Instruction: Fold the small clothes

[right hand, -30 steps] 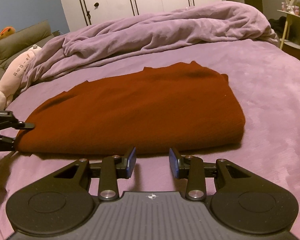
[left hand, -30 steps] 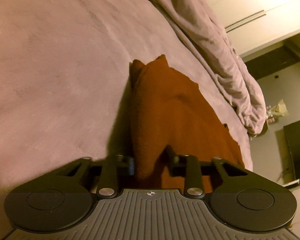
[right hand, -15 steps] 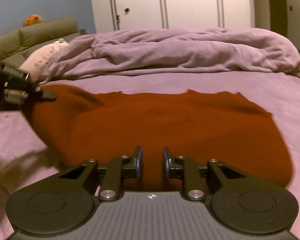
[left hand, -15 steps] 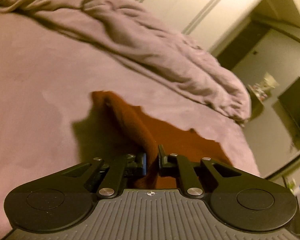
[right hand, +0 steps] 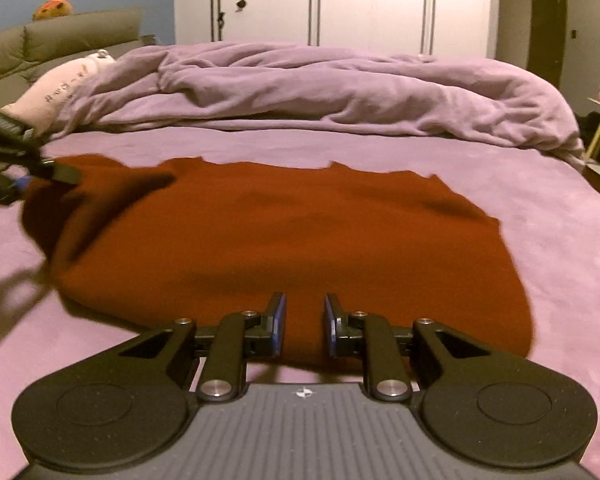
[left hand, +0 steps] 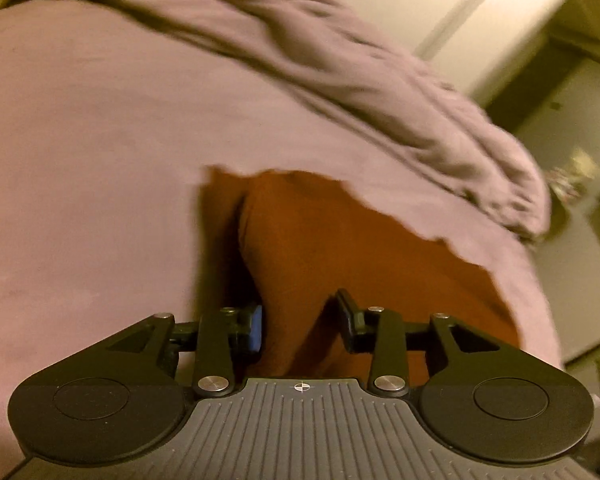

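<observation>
Fold in progress on rust-red garment

Garment is lying flat on the bed. Left hand-held gripper is straddling a lifted corner, jaws apart; right hand-held gripper is part-open at the near hem, gripping nothing. Next, seemingly: closing on cloth, carrying it across

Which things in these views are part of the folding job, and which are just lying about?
Job:
- red garment
- left gripper, cloth between its fingers
- right gripper, at the garment's near edge
- bed, the work surface

Lying about:
- duvet
- pillow
- wardrobe
- headboard
- orange plush
</observation>
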A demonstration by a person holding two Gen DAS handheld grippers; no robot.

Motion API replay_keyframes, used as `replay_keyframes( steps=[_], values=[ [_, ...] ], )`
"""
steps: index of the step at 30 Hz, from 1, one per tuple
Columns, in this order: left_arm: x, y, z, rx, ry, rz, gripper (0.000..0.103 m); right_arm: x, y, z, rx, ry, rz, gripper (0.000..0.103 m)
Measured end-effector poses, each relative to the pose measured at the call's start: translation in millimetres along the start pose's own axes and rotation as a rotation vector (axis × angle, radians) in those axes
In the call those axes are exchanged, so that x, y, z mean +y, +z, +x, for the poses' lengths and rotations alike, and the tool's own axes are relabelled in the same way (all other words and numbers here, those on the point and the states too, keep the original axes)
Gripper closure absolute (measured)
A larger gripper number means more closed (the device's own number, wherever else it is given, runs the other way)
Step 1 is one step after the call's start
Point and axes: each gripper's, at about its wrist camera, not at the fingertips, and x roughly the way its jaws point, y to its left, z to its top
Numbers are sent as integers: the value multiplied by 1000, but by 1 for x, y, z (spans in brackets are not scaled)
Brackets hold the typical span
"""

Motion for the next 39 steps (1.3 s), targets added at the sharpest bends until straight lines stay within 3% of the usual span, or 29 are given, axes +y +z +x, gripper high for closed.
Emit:
replay_keyframes(
  steps=[2, 5, 7, 9, 11, 14, 16, 17, 19, 27, 30, 35, 39],
  values=[
    [15, -1, 0, 13, 15, -23, 61, -6, -2, 0, 4, 6, 28, 83],
    [34, 0, 1, 41, -69, -86, 43, -5, -4, 0, 3, 5, 40, 82],
    [47, 0, 2, 50, -158, -152, 23, -3, -4, 0, 4, 8, 43, 80],
    [54, -1, 14, 79, -217, -201, 20, -2, -5, 1, 8, 11, 48, 78],
    [58, -3, 27, 103, -209, -228, 21, -1, -4, 3, 11, 9, 46, 77],
    [65, -3, 47, 94, -226, -302, 42, 0, -3, 3, 14, 7, 36, 76],
    [70, 1, 54, 87, -218, -347, 72, 0, -3, 1, 13, 6, 31, 77],
    [74, 1, 58, 92, -224, -375, 81, 0, -3, 1, 11, 7, 31, 76],
    [76, 2, 59, 93, -245, -399, 85, -1, -4, -1, 5, 8, 33, 77],
    [2, 30, 15, 4, -221, -99, 86, 1, 1, 2, -19, -33, 43, 81],
    [-35, 32, 5, 3, -218, 19, 86, 10, 1, 18, 51, -74, -12, 81],
    [-96, 15, -1, 16, -218, 211, 86, 12, 4, 18, 61, -87, -22, 81],
    [-148, -13, 21, 42, -219, 334, 85, 0, 2, 8, 50, -123, 5, 81]
  ],
)
